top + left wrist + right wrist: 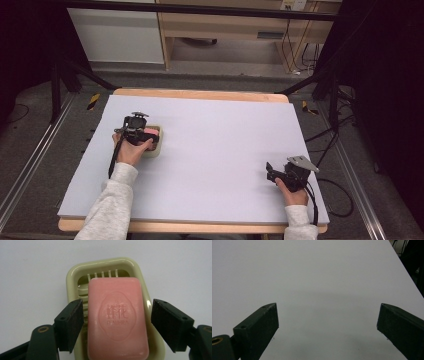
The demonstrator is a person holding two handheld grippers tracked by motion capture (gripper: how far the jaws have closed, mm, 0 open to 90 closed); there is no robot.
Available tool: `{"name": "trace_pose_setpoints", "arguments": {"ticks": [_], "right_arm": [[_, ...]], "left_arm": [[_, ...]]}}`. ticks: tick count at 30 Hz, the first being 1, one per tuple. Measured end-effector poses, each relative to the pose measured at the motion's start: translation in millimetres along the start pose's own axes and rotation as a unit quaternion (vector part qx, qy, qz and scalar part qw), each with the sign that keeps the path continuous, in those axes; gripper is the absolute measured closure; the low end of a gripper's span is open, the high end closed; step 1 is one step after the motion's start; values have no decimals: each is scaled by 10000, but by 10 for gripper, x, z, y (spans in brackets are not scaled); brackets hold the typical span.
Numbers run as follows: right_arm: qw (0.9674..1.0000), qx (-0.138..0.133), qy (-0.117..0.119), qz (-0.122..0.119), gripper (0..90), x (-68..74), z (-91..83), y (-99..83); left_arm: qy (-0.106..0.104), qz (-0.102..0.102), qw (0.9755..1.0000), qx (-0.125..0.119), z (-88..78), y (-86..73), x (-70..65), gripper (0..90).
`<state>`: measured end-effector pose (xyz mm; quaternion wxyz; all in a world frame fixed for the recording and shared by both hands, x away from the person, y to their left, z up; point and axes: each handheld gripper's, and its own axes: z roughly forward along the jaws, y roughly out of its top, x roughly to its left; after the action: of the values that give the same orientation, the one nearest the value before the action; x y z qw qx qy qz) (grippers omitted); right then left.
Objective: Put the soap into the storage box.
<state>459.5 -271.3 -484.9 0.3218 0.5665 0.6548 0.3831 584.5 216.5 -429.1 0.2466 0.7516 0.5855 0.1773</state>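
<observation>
So there's a pale lavender-grey table (210, 150) with a person working two hand-held grippers over it. The left gripper (141, 133) sits at the left side of the table, right on top of a pale green soap dish (75, 277) that has a pink soap bar (116, 317) in it. From the left gripper view you're looking straight down at the bar: it's got an oval stamp with characters pressed into the face, and it lies lengthwise in the dish, with the slatted floor of the dish showing past its far end. The jaws stand one on each side of the bar, spread a bit wider than it. The one on the left of that view looks very close to the bar's edge, maybe touching, hard to say, while the other one has a clear gap with the dish rim showing through. So it's straddling the soap, not squeezing it. The left hand (131, 152) wraps the gripper body from the near side. The right gripper (278, 172) is way off at the near right corner of the table, well apart from the dish, jaws spread wide with bare tabletop between them.
</observation>
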Motion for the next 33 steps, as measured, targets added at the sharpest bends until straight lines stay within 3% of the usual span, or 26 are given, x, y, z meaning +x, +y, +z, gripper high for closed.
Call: {"name": "trace_pose_setpoints", "arguments": {"ticks": [7, 16, 24, 33], "right_arm": [[10000, -2, -2, 5, 41, 1, -1, 0], [10000, -3, -2, 24, 42, -1, -2, -1], [10000, -5, -4, 30, 42, -2, -2, -1], [10000, -16, -18, 42, 41, -2, -6, -1]], "left_arm": [[-201, 78, 9995, -221, -121, -27, -1, 239], [-529, 201, 9967, -588, -300, -129, 3, 225], [-525, 414, 9939, -877, -440, -305, 50, 220], [-591, 491, 9909, -1106, -503, -555, 97, 210]]}}
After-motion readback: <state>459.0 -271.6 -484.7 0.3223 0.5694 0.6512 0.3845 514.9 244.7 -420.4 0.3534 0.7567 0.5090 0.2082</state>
